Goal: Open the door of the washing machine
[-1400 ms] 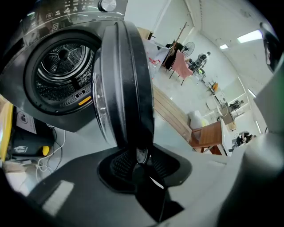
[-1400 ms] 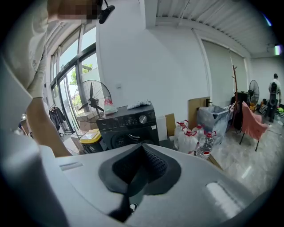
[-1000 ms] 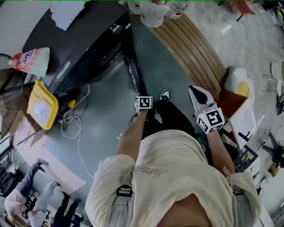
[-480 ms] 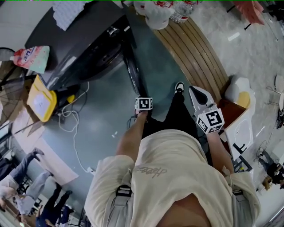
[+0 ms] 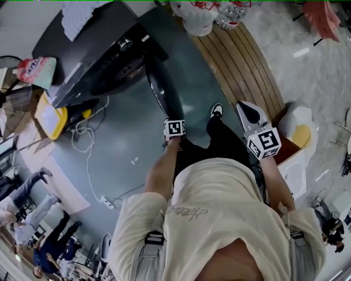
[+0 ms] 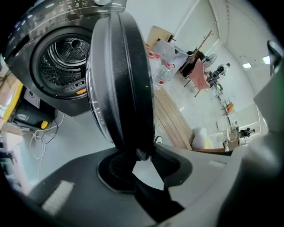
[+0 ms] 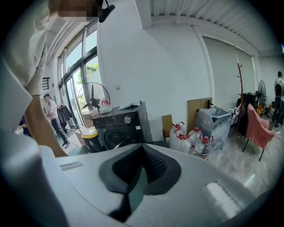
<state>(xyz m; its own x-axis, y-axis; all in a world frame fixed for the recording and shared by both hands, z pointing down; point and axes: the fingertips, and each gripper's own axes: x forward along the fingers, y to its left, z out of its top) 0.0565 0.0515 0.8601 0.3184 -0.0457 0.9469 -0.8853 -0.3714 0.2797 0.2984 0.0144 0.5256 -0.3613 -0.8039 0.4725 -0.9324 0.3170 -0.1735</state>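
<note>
The dark front-loading washing machine [image 5: 93, 55] stands at the upper left of the head view, and its drum [image 6: 62, 57] shows in the left gripper view. Its round black door [image 5: 158, 90] stands swung out, edge-on toward me. My left gripper [image 5: 171, 125] is shut on the door's rim, which runs down between the pads [image 6: 141, 155]. The door [image 6: 120, 75] fills the middle of that view. My right gripper [image 5: 244, 110] hangs off to the right, away from the machine. In its own view the right gripper [image 7: 135, 177] shows a narrow gap with nothing in it, and the washing machine [image 7: 122, 126] stands far off.
A slatted wooden platform [image 5: 241, 66] runs along the right, with water bottles [image 5: 230, 13] at its far end. A yellow container [image 5: 52, 118] and a white cable [image 5: 88, 137] lie left of the machine. My shoe [image 5: 217, 110] is near the door. People [image 5: 22, 219] stand at lower left.
The door has swung wider from the machine, with the left gripper still on its rim. The right gripper has drifted a little to the right. I have stepped back.
</note>
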